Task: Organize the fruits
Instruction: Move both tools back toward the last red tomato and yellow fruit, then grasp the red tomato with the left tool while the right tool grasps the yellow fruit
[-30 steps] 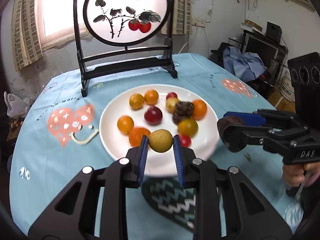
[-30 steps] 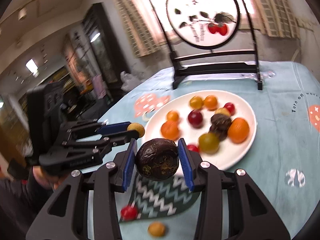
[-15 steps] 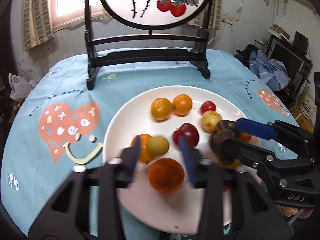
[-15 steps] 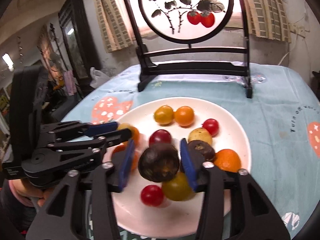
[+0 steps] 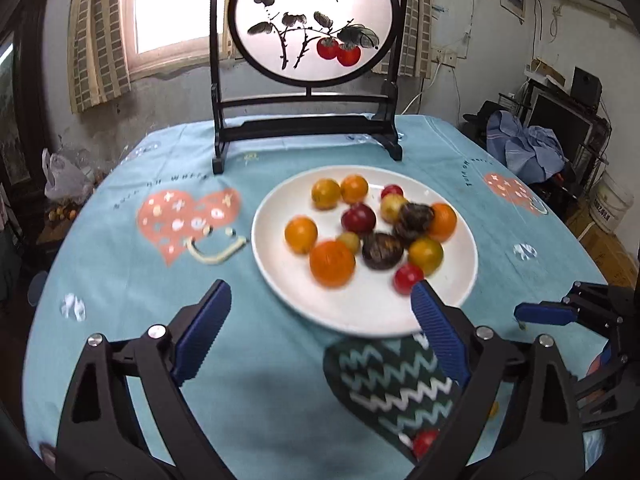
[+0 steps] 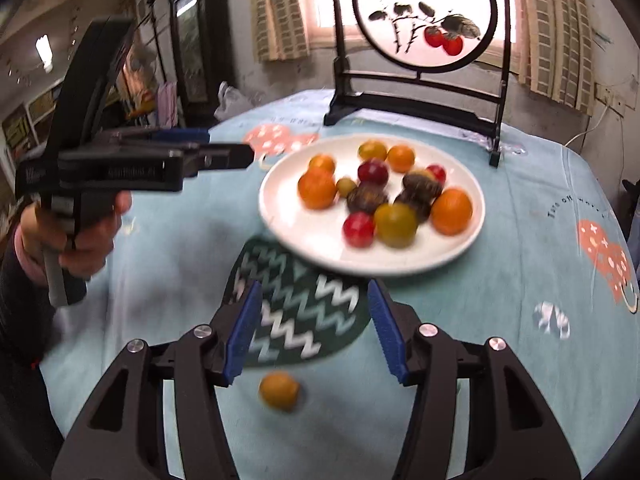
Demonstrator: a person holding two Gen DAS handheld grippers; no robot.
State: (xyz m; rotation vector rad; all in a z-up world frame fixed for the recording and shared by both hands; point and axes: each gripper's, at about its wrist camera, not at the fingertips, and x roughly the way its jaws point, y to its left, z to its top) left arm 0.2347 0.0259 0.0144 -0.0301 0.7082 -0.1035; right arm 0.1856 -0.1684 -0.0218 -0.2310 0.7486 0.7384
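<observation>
Teal tablecloth (image 5: 120, 280), most fruit already gathered on the white plate (image 5: 360, 312)

Painted screen (image 5: 312, 20) at 12 carries brush writing I can't read; zigzag mat (image 6: 296, 320) at 6 likely marks pickup, orange fruit (image 6: 279, 391) and red fruit (image 5: 425, 442) remain there; left gripper (image 5: 320, 320) and right gripper (image 6: 316, 328) gape wide, empty

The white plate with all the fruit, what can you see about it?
The white plate is round, shallow and glossy, probably ceramic. It lies flat on the blue tablecloth, its near edge over a dark green zigzag mat. Small fruits sit loose on it: orange, yellow, red and dark wrinkled ones. No gripper touches it.
</observation>
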